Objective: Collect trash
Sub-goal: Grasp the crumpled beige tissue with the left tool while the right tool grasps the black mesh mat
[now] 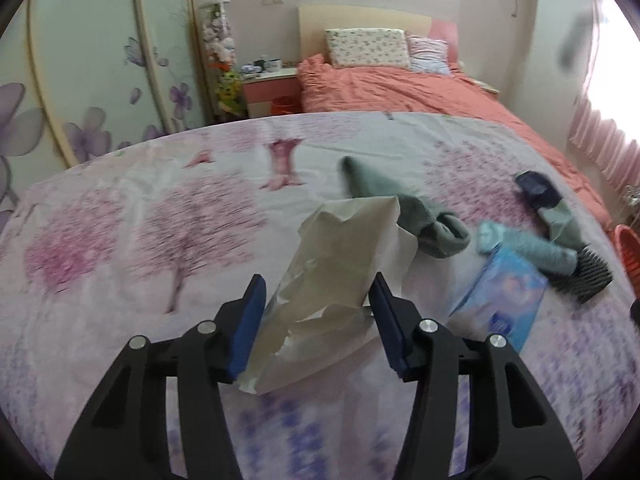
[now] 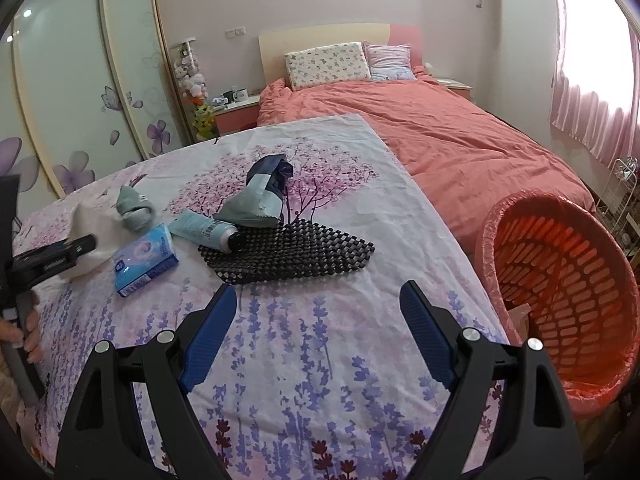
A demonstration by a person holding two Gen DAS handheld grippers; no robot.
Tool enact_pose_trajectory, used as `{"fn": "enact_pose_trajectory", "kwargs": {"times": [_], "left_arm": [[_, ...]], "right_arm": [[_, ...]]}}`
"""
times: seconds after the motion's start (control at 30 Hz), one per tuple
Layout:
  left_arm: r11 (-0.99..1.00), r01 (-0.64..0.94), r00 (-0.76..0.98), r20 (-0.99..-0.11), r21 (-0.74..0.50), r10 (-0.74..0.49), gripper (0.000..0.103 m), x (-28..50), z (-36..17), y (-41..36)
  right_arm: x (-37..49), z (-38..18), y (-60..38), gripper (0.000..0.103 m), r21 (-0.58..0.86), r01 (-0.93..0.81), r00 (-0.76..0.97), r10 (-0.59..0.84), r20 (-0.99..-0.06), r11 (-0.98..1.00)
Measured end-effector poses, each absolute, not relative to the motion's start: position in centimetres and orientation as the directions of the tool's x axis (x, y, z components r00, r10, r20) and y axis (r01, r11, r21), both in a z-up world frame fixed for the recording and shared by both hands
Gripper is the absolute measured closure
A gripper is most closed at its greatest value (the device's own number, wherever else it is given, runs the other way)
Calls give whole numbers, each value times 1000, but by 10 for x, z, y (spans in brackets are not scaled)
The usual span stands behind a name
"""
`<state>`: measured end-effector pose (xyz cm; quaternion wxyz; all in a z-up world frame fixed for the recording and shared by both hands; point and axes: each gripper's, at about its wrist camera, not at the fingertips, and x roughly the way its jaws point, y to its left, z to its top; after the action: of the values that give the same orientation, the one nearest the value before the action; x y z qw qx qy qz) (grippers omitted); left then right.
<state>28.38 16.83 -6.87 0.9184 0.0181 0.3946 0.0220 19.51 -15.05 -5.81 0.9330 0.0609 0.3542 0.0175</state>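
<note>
Left wrist: paper bag between tool pads.

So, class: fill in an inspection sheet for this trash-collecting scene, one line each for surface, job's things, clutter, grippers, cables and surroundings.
Surface: floral sheet over a flat surface, a bare stretch nearest the right gripper.
Job's things: crumpled paper between the left gripper's fingers; red basket with a liner at the right edge, something cardboard-like inside.
Clutter: blue tissue pack, pale blue tube, black mesh mat, grey-green sock, grey and navy bag.
Grippers: left gripper open around the paper; whether the pads touch it is unclear. Right gripper open, holding nothing.
Cables: nothing seen.
Surroundings: bed with coral duvet, two pillows, flowered wardrobe doors, pink curtains.
</note>
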Motion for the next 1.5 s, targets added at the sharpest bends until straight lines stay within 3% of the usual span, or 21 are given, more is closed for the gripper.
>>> {"fn": "enact_pose_trajectory", "kwargs": {"times": [0.3, 1.1, 1.2, 1.3, 1.5], "left_arm": [[994, -86, 673, -731, 74, 113, 52, 279, -73, 184], [994, -99, 639, -763, 45, 98, 48, 284, -80, 190], [994, -99, 639, -763, 47, 100, 48, 284, -80, 190], [994, -99, 639, -763, 45, 98, 48, 284, -80, 191], [994, -99, 638, -764, 46, 99, 48, 284, -80, 191]], "right_arm": [[216, -64, -140, 20, 136, 13, 736, 83, -672, 991], [250, -82, -137, 24, 135, 74, 642, 57, -764, 988], [250, -82, -133, 30, 102, 86, 638, 23, -769, 991], [250, -81, -136, 46, 105, 104, 644, 13, -765, 989], [250, -82, -140, 48, 111, 115, 645, 10, -764, 987]]}}
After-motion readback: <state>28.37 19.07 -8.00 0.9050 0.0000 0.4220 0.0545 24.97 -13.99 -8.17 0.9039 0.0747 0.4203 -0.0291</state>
